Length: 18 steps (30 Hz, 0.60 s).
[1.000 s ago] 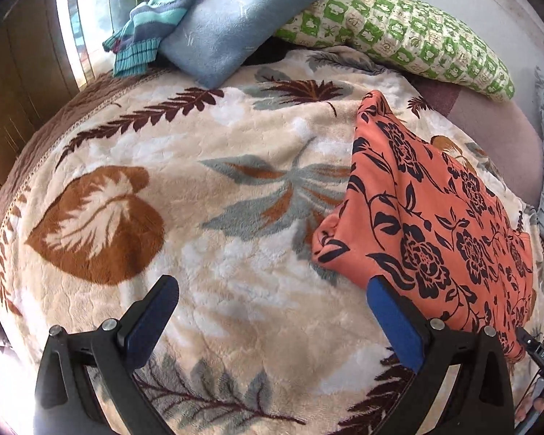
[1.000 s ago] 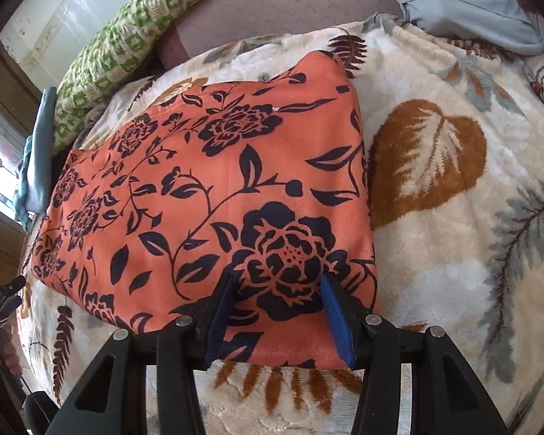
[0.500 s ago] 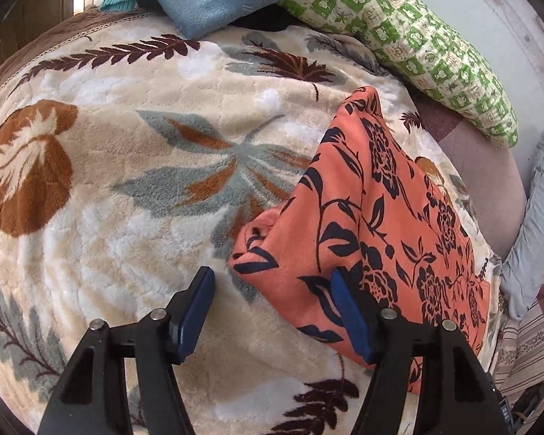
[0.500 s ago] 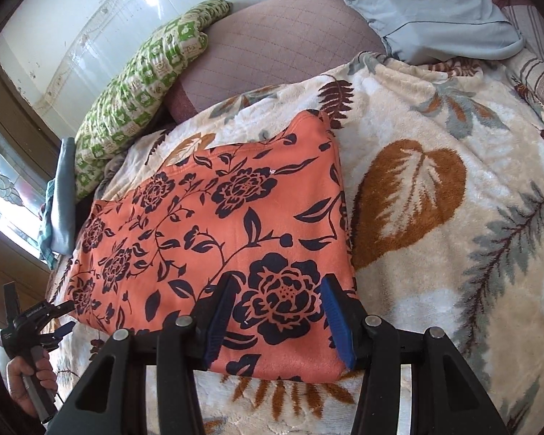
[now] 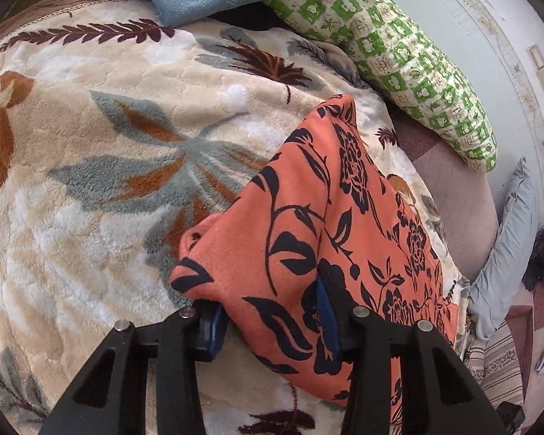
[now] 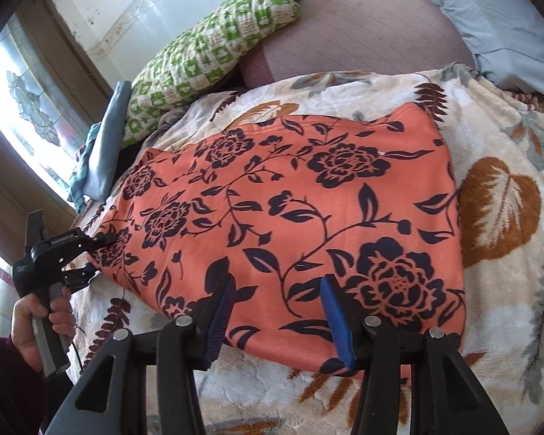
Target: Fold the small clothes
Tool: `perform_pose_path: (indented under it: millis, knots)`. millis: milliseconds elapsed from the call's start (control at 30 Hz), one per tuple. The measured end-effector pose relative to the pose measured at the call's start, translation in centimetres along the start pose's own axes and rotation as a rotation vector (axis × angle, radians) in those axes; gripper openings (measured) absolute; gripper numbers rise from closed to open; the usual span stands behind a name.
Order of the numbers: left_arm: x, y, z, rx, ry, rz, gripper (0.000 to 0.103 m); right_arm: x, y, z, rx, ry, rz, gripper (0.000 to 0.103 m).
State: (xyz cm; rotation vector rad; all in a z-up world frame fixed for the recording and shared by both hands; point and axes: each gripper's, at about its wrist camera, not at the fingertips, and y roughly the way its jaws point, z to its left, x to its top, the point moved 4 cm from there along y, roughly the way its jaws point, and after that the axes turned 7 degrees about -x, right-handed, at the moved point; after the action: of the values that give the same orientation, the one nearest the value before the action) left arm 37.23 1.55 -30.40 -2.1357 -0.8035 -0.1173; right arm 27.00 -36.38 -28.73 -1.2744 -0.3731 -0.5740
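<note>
Basically: orange floral garment (image 6: 308, 217) flat on leaf blanket (image 5: 90, 181). Left gripper (image 5: 268, 319) straddles its corner, cloth hides the pads, grip unclear. Right gripper (image 6: 277, 320) spread, over near hem, contact unclear.

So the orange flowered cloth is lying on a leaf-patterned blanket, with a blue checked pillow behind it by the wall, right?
Nearly. The pillow behind it by the wall is checked in green and white, not blue; the right wrist view shows it plainly. The rest holds: the orange flowered cloth does lie on the leaf-patterned blanket.
</note>
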Motion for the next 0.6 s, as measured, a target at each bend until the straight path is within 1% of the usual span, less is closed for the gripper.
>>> perform_pose_path:
  millis: [100,133,167,200,233,300,333,367,433,500,567,600]
  knots:
    - [0.0,0.2,-0.1,-0.016,0.011,-0.012,0.044,-0.2,0.6,1.7,0.015,-0.041,0.000,0.051]
    - [0.0,0.2,0.1,-0.035,-0.006,-0.014,0.052,-0.3,0.8,2.3,0.018,-0.054,-0.001,0.050]
    - [0.1,0.3,0.1,-0.066,-0.023,-0.017,0.062,-0.3,1.1,3.0,0.023,-0.068,-0.002,0.048]
    - [0.3,0.4,-0.1,-0.090,-0.035,-0.018,0.065,-0.3,1.3,3.7,0.027,-0.083,-0.005,0.047]
    - [0.4,0.5,-0.2,-0.092,-0.038,-0.017,0.065,-0.2,1.5,4.4,0.029,-0.096,-0.012,0.040]
    - [0.6,0.6,-0.5,-0.076,-0.022,-0.014,0.065,0.0,1.8,5.9,0.042,-0.121,-0.031,0.035]
    - [0.6,0.6,-0.6,-0.062,-0.009,-0.020,0.053,0.1,2.0,6.7,0.050,-0.137,-0.040,0.028]
    - [0.8,0.7,-0.5,-0.042,0.007,-0.021,0.036,0.1,2.1,7.3,0.051,-0.150,-0.049,0.024]
    - [0.9,0.9,-0.2,-0.061,0.014,-0.014,0.032,0.1,2.7,8.2,0.059,-0.154,-0.047,0.024]
    - [0.8,0.8,-0.2,-0.080,0.025,-0.017,0.028,-0.3,3.9,8.4,0.048,-0.169,-0.019,0.024]
    - [0.7,0.6,-0.6,-0.084,0.049,-0.024,0.024,-1.2,5.9,8.0,0.024,-0.177,0.067,0.025]
    - [0.7,0.3,-0.9,-0.086,0.065,-0.026,0.023,-1.6,6.4,7.7,0.027,-0.170,0.084,0.024]
